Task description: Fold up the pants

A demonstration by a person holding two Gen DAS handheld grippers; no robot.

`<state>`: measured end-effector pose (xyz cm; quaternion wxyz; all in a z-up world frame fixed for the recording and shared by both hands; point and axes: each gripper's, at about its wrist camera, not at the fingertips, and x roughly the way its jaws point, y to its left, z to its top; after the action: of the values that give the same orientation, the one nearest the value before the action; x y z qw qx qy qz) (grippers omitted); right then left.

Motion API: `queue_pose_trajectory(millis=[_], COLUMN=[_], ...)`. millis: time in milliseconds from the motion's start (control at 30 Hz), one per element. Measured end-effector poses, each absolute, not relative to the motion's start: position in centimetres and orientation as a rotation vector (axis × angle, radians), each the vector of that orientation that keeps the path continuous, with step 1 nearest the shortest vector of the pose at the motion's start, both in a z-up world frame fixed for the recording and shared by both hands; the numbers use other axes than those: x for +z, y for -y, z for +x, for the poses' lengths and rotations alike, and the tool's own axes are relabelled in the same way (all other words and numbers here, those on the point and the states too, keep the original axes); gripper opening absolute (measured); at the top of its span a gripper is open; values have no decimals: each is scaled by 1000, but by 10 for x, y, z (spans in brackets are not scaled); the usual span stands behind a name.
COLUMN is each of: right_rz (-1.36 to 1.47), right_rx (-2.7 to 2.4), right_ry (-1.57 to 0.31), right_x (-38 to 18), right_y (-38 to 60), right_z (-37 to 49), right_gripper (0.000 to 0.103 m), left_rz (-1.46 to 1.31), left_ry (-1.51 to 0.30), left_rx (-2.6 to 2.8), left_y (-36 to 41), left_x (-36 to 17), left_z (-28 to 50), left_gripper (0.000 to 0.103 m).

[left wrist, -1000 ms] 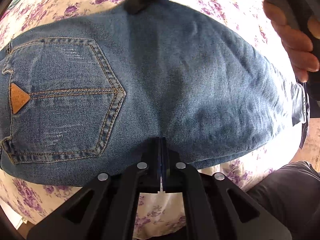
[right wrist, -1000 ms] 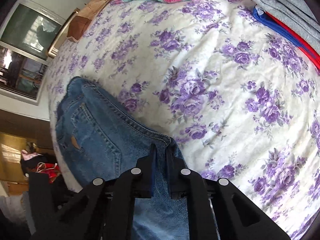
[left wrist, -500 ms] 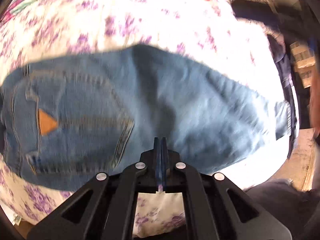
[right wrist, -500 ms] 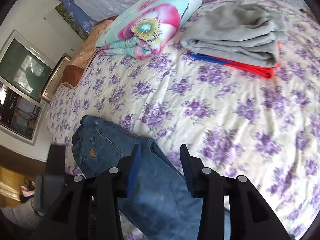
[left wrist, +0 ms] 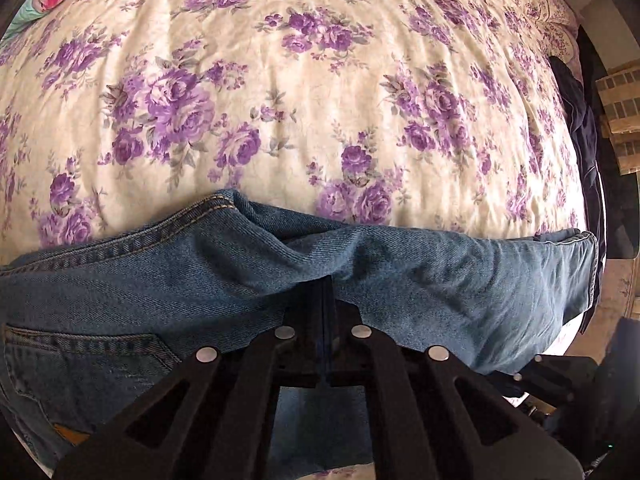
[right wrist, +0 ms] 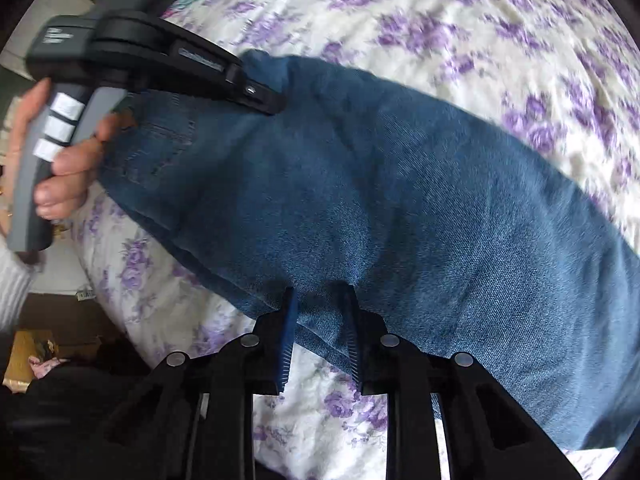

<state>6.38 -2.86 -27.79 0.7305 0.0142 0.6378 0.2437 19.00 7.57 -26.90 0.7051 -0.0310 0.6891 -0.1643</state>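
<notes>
We saw the left claw clamped shut on a bunched fold of the jeans, pointing steeply down; the right claw had just been closing, jaws still apart astride the jeans' near edge; only its view showed the hand gripping the left handle over the flowered bedspread.

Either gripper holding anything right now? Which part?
The left gripper is shut on the jeans, pinching a raised fold mid-garment. The right gripper straddles the jeans' near edge, jaws just closing; a firm grip cannot be told.
</notes>
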Motion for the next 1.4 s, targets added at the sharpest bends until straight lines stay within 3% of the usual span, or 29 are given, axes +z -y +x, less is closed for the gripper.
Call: queue_pose_trajectory(millis=[233, 367, 600, 800, 933, 1033, 1133, 1167, 1200, 1233, 1400], right_rz=[36, 236, 734, 1050, 1131, 1164, 1155, 1152, 1150, 1131, 1019], right_rx=[483, 368, 11, -36, -43, -20, 0, 8, 20, 28, -19], right_ry=[-1368, -1249, -1188, -1124, -1126, -1082, -1053, -1050, -1033, -1018, -1042], right_x=[-250, -218, -234, -281, -310, -317, -313, -313, -311, -308, -303], right_y=[40, 113, 269, 317, 316, 318, 322, 322, 322, 321, 312], right_z=[54, 35, -30, -57, -52, -42, -22, -15, -10, -6, 0], right_gripper=[26, 58, 59, 61, 61, 70, 70, 67, 58, 24, 19], left_rz=[-47, -26, -279, -183, -152, -162, -149, -147, -152, -165, -193], left_ry=[-1501, -1497, -1503, -1498, -1513, -1518, -1517, -1516, -1514, -1513, -1473], left_rx=[-290, -312, -289, -271, -251, -255, -268, -273, -281, -293, -398], left_y=[-61, -64, -115, -104, -93, -88, -81, -80, -77, -75, -41], left_x=[-261, -263, -269, -263, -262, -259, -253, -251, -248, -245, -224], left_z=[161, 118, 64, 55, 61, 60, 59, 58, 60, 62, 73], left_gripper=[1, 1, 1, 1, 1, 1, 1, 1, 1, 1, 1])
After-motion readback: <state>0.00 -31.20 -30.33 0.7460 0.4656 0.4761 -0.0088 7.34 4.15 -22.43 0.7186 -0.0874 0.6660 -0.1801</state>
